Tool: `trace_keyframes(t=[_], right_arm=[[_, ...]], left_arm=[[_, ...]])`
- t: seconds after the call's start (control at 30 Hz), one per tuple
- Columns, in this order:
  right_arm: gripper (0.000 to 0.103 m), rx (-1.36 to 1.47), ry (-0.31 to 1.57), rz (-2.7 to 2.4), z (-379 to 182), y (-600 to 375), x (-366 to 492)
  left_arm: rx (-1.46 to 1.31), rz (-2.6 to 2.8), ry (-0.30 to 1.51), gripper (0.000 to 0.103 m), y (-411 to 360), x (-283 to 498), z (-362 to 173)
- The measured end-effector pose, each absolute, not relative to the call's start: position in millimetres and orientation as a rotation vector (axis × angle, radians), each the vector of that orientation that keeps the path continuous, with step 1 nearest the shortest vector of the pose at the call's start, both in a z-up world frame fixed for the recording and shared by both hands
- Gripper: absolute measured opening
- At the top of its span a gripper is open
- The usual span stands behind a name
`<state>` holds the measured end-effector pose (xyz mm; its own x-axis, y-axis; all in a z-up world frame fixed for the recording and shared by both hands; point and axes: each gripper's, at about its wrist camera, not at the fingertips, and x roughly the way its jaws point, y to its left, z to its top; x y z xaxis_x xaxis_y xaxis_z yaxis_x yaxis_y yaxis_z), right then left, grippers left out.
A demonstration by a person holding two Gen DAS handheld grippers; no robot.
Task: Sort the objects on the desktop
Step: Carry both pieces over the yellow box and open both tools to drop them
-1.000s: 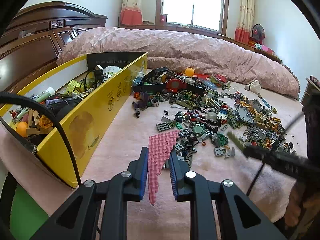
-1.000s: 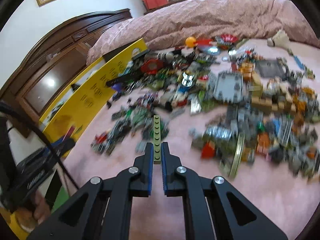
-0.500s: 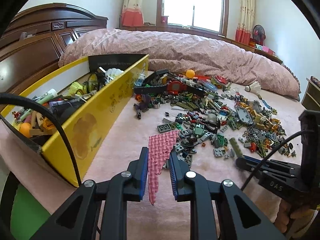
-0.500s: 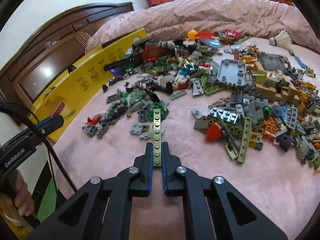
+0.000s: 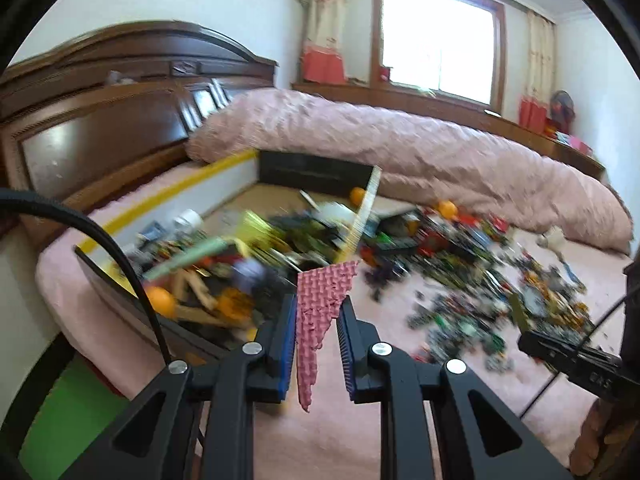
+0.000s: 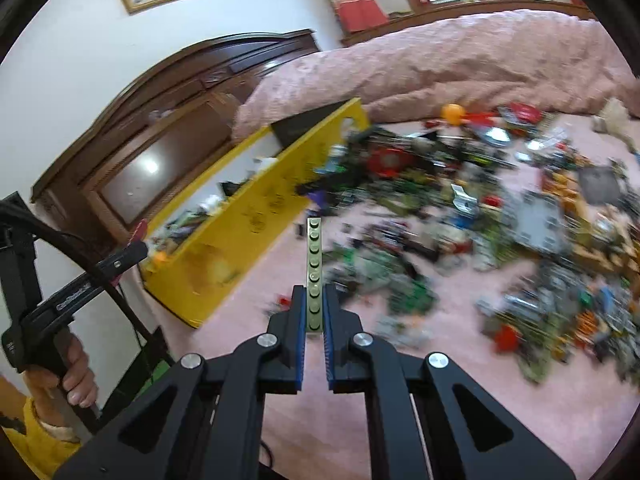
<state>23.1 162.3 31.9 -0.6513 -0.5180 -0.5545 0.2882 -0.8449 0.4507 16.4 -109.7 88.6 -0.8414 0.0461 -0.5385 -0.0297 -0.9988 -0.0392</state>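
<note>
Left gripper point(image 5: 316, 328) pinches pink plate point(image 5: 320, 300) over yellow box point(image 6: 256, 216); right gripper point(image 6: 315, 312) clamps green strip point(image 6: 314, 272) beside box. Loose pinch: plate may slip outside.

Bright daylight pours in from the window point(image 5: 438, 42), which is blown out white. Motion blur smears the toy pile point(image 6: 500, 240) in both views. Fisheye curvature bends the edges, with black vignette corners.
</note>
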Motion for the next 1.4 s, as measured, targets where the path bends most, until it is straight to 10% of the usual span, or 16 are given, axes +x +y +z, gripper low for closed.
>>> trace_keyframes(t=[1.17, 1.3, 1.4], right_arm=[[0.008, 0.952, -0.346, -2.184, 42, -47, -74], [0.010, 0.938, -0.319, -2.189, 42, -55, -76], [0.029, 0.927, -0.305, -2.184, 42, -57, -73]], left_arm=[[-1.057, 3.221, -0.049, 0.020, -247, -118, 59], [-1.069, 3.237, -0.008, 0.053, -246, -121, 57], [-1.083, 3.270, 0.033, 0.054, -244, -121, 54]])
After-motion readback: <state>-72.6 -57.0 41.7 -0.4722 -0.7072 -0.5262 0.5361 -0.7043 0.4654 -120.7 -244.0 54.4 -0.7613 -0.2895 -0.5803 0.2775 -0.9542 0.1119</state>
